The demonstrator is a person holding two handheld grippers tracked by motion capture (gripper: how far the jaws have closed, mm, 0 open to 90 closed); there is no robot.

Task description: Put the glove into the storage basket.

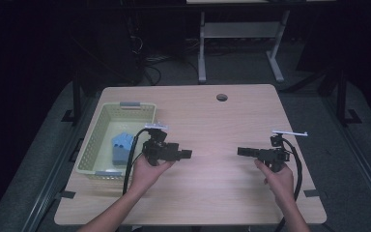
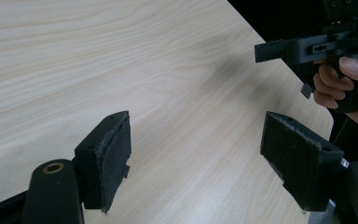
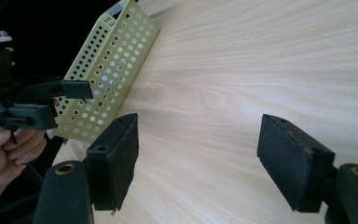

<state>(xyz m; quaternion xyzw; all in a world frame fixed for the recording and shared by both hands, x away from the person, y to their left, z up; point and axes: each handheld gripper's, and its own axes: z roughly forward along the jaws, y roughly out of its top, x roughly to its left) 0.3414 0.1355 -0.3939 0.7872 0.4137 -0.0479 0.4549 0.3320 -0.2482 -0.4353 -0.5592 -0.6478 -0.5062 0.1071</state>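
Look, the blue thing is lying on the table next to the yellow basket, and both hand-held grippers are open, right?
Not quite. The blue thing lies inside the yellow basket, not beside it, as the high view shows. The rest holds: the left hand-held gripper and the right hand-held gripper are both open.

**Wooden table carrying one basket**

A pale wood-grain table (image 1: 222,121) is standing over a dark floor, a round hole (image 1: 221,97) sitting near its far edge. A perforated yellow-green basket (image 1: 99,135) is resting directly on it, just left of the left gripper (image 1: 186,154), well apart from the right gripper (image 1: 241,151).
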